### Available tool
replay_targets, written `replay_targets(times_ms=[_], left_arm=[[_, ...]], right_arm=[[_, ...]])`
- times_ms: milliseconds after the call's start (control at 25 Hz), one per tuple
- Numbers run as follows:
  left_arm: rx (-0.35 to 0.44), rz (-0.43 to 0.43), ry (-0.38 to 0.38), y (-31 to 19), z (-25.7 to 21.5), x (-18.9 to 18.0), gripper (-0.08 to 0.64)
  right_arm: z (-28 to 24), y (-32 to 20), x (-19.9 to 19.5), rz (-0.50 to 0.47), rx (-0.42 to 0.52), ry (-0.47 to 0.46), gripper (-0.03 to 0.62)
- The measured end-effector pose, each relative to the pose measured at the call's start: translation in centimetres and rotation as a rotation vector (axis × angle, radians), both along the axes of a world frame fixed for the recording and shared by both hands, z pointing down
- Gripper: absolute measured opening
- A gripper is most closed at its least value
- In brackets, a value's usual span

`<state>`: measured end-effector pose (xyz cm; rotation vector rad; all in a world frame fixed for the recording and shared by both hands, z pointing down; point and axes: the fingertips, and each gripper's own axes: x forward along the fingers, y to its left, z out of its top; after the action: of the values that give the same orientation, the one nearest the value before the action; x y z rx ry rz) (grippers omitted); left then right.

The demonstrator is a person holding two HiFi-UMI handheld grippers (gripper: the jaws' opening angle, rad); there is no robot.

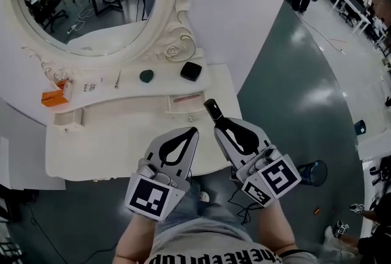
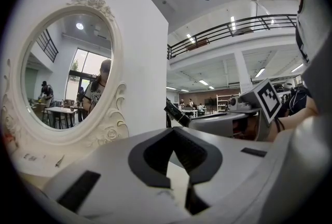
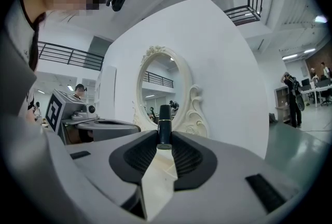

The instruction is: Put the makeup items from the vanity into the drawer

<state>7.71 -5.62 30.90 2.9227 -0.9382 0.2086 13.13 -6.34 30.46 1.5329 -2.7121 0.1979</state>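
Makeup items are lying along the back shelf of the white vanity [image 1: 116,140] below the oval mirror [image 1: 79,0]: an orange box [image 1: 53,98] at the left end, a round green compact [image 1: 146,76] near the middle, a square black compact [image 1: 191,71] right of it. A slim pink stick [image 1: 186,98] is resting in the open drawer [image 1: 183,109] just below them. The left gripper [image 1: 194,131] is hovering over the vanity's front with its jaws pressed together on nothing, and the right gripper [image 1: 218,123] beside it is clamping a black lipstick tube [image 1: 212,109], which is sticking out past the jaw tips near the drawer's right end.
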Motion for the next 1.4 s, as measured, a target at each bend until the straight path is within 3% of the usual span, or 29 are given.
replay_targets(times_ms=[880, 1400], left_arm=[[-0.049, -0.082, 0.009, -8.2, 1.7, -3.3, 0.014], [-0.099, -0.114, 0.006, -11.1, 4.3, -6.3, 0.014]], right_arm=[[3.2, -9.3, -2.4, -0.052, -0.074, 0.050, 0.103], [8.7, -12.4, -4.7, -0.067, -0.186, 0.115, 0.103]])
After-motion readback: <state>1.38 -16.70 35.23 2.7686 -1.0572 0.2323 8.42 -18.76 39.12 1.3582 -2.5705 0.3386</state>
